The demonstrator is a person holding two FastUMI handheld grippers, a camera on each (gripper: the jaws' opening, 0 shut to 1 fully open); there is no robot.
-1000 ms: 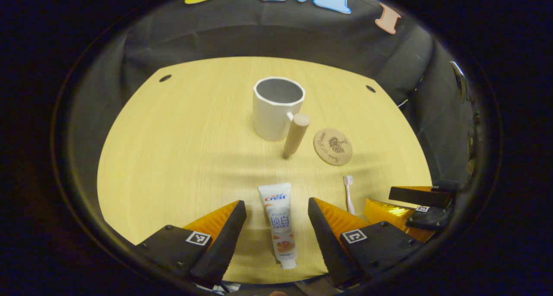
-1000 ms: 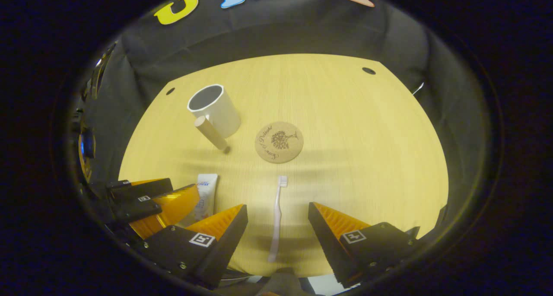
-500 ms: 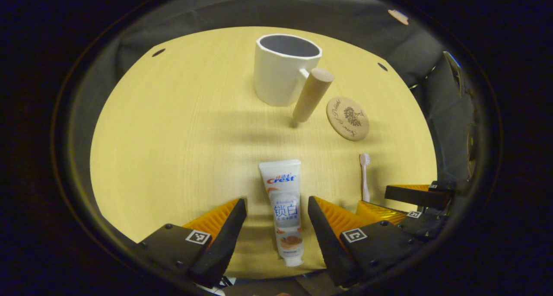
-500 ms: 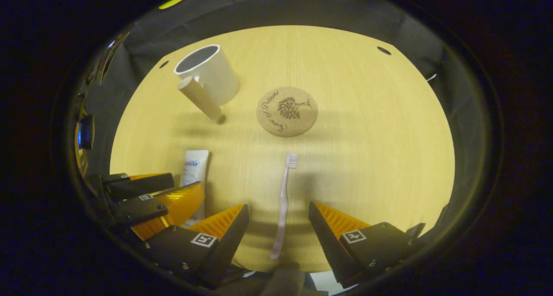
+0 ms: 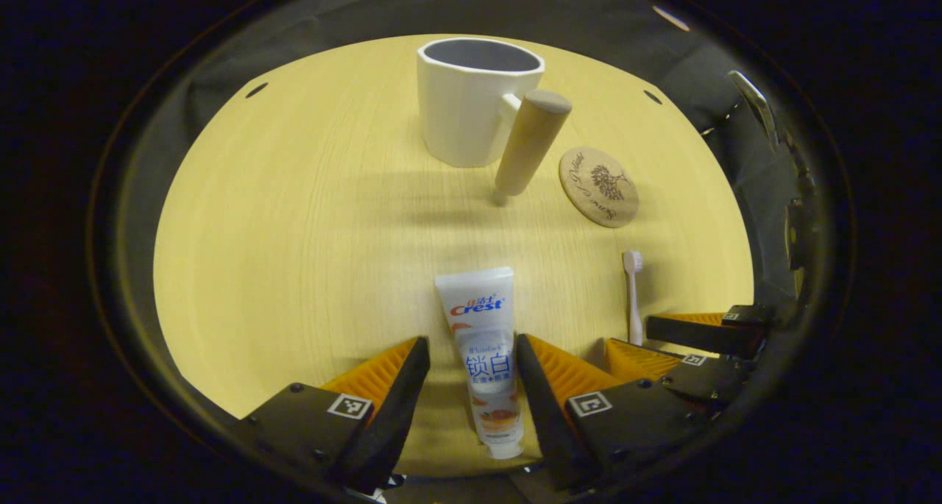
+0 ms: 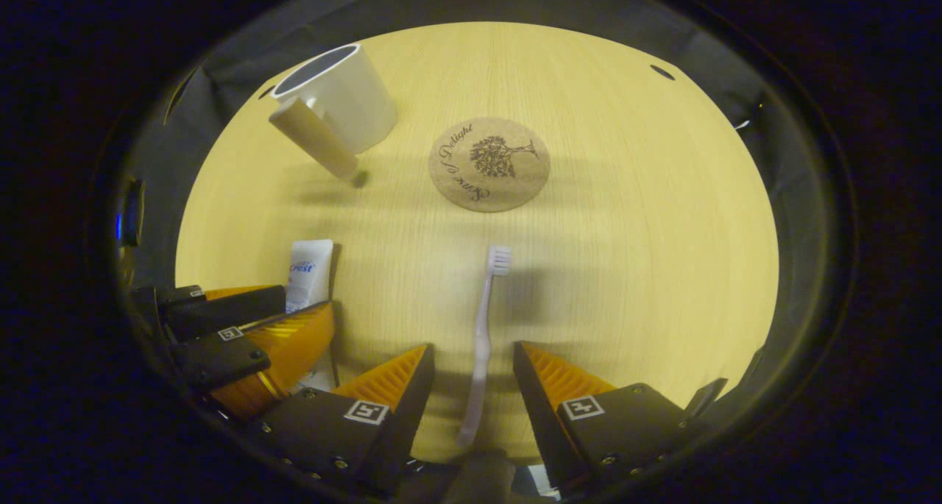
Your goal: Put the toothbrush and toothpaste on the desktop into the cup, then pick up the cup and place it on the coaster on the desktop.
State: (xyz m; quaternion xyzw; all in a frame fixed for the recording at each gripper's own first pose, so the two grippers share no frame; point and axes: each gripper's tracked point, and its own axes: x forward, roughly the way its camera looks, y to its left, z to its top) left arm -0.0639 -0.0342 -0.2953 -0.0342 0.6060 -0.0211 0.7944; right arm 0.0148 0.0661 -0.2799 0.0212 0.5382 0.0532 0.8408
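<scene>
The tabletop [image 5: 294,217] carries everything: the white cup [image 5: 471,107] stands upright at the far side with its wooden handle [image 5: 530,143] toward the round coaster [image 5: 597,186] just beside it, and nearer lie the toothpaste tube [image 5: 482,342] and the toothbrush [image 6: 482,327], both flat and apart from each other. The step in hand looks like a double pickup, so each tool should sink until its fingers reach the wood, then close squarely across the middle. The left tongs [image 5: 466,364] are open, low over the tabletop, straddling the tube's lower half with a little gap each side. The right tongs [image 6: 473,371] are likewise open, straddling the brush handle, holding nothing yet.
</scene>
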